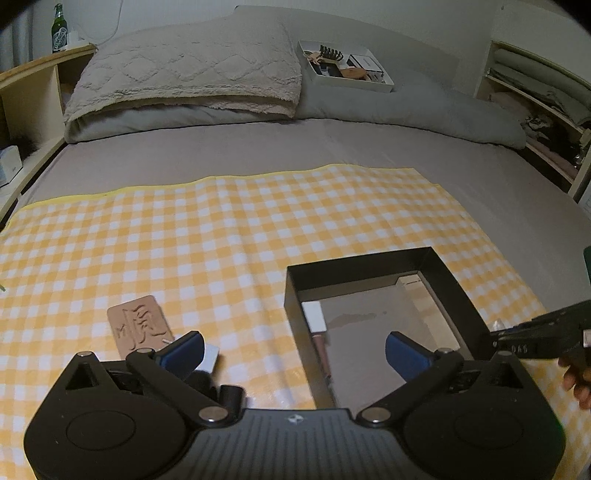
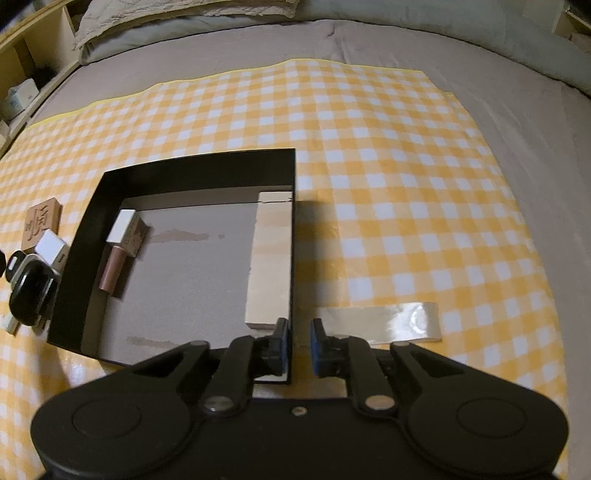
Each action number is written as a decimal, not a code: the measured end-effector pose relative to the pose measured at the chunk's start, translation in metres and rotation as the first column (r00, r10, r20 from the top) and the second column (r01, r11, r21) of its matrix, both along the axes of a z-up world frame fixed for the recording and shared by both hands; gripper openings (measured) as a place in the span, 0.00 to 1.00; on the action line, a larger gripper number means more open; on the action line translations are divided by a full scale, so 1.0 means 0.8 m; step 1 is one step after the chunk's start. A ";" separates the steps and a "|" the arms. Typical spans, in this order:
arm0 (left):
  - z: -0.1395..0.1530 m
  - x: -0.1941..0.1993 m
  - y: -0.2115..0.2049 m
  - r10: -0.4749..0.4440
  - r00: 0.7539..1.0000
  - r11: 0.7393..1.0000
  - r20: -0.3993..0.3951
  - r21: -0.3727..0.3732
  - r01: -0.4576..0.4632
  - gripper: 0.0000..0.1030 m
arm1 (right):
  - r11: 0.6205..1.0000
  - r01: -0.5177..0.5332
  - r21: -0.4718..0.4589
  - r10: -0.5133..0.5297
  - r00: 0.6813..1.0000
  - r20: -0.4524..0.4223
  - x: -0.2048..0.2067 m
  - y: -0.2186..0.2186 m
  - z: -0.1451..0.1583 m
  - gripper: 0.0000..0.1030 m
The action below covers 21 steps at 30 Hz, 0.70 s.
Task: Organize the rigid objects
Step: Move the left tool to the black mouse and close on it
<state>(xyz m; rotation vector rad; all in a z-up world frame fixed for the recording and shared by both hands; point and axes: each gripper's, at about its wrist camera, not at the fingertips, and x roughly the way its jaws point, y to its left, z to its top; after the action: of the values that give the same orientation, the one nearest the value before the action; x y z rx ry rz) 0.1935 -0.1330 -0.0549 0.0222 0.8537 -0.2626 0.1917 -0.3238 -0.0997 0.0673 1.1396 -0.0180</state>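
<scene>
One black box (image 2: pixel 192 162) on checked cloth (image 2: pixel 369 147), perhaps three items inside, left tongs (image 1: pixel 293 350) wide open, empty, right tongs (image 2: pixel 298 345) slightly parted astride box wall.

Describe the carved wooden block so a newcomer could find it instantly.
Start at the yellow checked cloth on the bed, then find the black box. Just outside its left wall lies the wooden block, flat on the cloth. Unlike the white and black items beside it, it is tan with a carved character.

Carved Chinese character on the wooden block (image 1: pixel 139 326), probably 順. Green bottle (image 1: pixel 59 27) label too blurred to read.
</scene>
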 end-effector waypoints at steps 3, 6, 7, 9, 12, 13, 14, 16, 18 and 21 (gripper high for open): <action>-0.001 -0.005 0.011 0.005 1.000 1.000 -0.003 0.006 -0.005 1.00 | 1.000 0.003 0.001 -0.003 1.000 -0.003 0.000 0.000 0.000 0.07; -0.004 -0.010 0.022 0.011 1.000 0.999 0.006 0.033 -0.011 1.00 | 1.000 0.001 -0.001 -0.001 1.000 -0.001 0.000 0.000 0.001 0.04; -0.005 -0.012 0.027 0.001 1.000 0.999 0.010 0.036 -0.001 1.00 | 1.000 0.001 -0.004 -0.001 1.000 0.000 0.000 0.001 0.001 0.03; -0.009 -0.015 0.037 -0.022 1.000 0.999 0.010 0.042 0.021 1.00 | 1.000 0.000 -0.013 0.000 1.000 0.004 0.001 0.002 0.003 0.03; -0.017 -0.017 0.053 -0.029 1.000 0.998 -0.007 0.064 0.029 1.00 | 1.000 -0.001 -0.014 0.001 1.000 0.003 0.000 0.003 0.004 0.03; -0.020 -0.018 0.058 -0.025 1.000 0.997 -0.015 0.071 0.026 1.00 | 1.000 -0.001 -0.013 0.001 1.000 0.003 0.001 0.003 0.004 0.03; -0.023 -0.018 0.064 -0.019 1.000 0.997 -0.024 0.076 0.021 1.00 | 1.000 0.000 -0.013 0.001 1.000 0.003 0.001 0.003 0.004 0.03; -0.030 -0.017 0.077 -0.007 0.999 0.997 -0.043 0.072 0.010 1.00 | 1.000 0.000 -0.014 0.000 1.000 0.003 0.001 0.003 0.004 0.03; -0.034 -0.016 0.091 -0.015 0.998 1.000 -0.066 0.022 0.017 0.99 | 1.000 -0.002 -0.018 0.002 1.000 0.003 0.001 0.003 0.004 0.03; -0.036 -0.011 0.107 -0.023 0.994 0.997 -0.105 -0.069 0.016 0.84 | 1.000 -0.004 -0.022 0.003 1.000 0.000 0.001 0.004 0.004 0.03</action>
<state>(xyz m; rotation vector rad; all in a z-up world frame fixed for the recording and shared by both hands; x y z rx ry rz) 0.1849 -0.0473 -0.0836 -0.0476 0.9502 -0.3132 0.1928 -0.3207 -0.0968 0.0459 1.1396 -0.0273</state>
